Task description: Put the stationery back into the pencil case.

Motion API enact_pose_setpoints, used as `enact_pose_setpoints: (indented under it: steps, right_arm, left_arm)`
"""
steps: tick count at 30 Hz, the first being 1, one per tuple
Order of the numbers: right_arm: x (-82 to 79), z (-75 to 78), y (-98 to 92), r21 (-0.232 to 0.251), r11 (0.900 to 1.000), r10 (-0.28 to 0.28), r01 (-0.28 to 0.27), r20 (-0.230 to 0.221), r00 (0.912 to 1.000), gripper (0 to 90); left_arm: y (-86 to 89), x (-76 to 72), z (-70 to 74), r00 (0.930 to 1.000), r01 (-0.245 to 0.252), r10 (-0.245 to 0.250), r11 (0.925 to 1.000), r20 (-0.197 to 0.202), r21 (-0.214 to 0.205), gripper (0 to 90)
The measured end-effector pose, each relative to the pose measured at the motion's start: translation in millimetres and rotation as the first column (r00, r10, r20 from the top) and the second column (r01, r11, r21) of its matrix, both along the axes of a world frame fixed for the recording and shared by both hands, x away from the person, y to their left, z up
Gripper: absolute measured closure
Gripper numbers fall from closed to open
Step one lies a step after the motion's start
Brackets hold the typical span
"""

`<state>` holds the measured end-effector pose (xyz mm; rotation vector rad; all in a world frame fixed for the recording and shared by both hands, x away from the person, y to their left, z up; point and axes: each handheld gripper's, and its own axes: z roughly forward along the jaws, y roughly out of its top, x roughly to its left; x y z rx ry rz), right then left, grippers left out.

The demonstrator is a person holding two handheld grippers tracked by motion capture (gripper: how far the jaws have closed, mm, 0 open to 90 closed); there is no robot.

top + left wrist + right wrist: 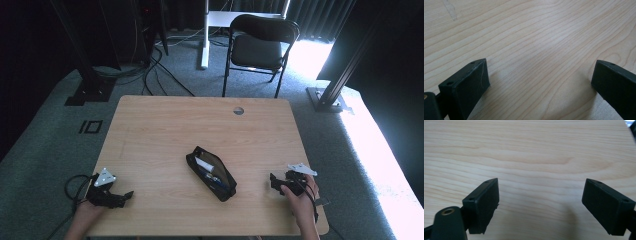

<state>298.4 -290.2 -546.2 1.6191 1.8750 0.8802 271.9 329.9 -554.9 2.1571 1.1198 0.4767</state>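
Spanning most of the high view: table (165,125), light wood, grommet hole (238,110) set near its 12 o'clock edge.
Chair: black folding chair (260,45) seen past the table at 12 o'clock, on grey carpet.
Pencil case: black pencil case (211,173) laid open just 6 o'clock of table centre, lying diagonally, pens seen inside; touched by neither gripper.
Left gripper: left gripper (111,192) rested at the 7 o'clock corner, held in a hand (87,212); jaws released, spread wide, bare wood seen between them in the left gripper view (539,82).
Right gripper: right gripper (281,182) held at 5 o'clock, well apart from the case; jaws released, nothing gripped, bare wood between them in the right gripper view (540,200).
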Motion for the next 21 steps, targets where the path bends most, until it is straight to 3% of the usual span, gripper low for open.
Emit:
enact_pose_setpoints:
  steps: [7, 11, 21]
  right_arm:
    - [-7.9, -7.5, -10.6, -0.021, 0.9990, -0.040, 0.039, -0.016, 0.9991, 13.8]
    - [-11.0, -12.0, -13.2, -0.027, 0.9989, -0.038, 0.037, -0.032, 0.9988, 13.9]
    - [-15.7, -14.6, -13.9, -0.022, 0.9991, -0.036, 0.036, -0.020, 0.9991, 13.4]
  left_arm:
    - [0.0, 0.0, 0.0, 1.0000, 0.000, 0.000, 1.0000, 0.000, 0.000, 1.6]
    - [0.0, 0.0, 0.0, 1.0000, 0.000, 0.000, 1.0000, 0.000, 0.000, 1.6]
    - [0.0, 0.0, 0.0, 1.0000, 0.000, 0.000, 1.0000, 0.000, 0.000, 1.6]
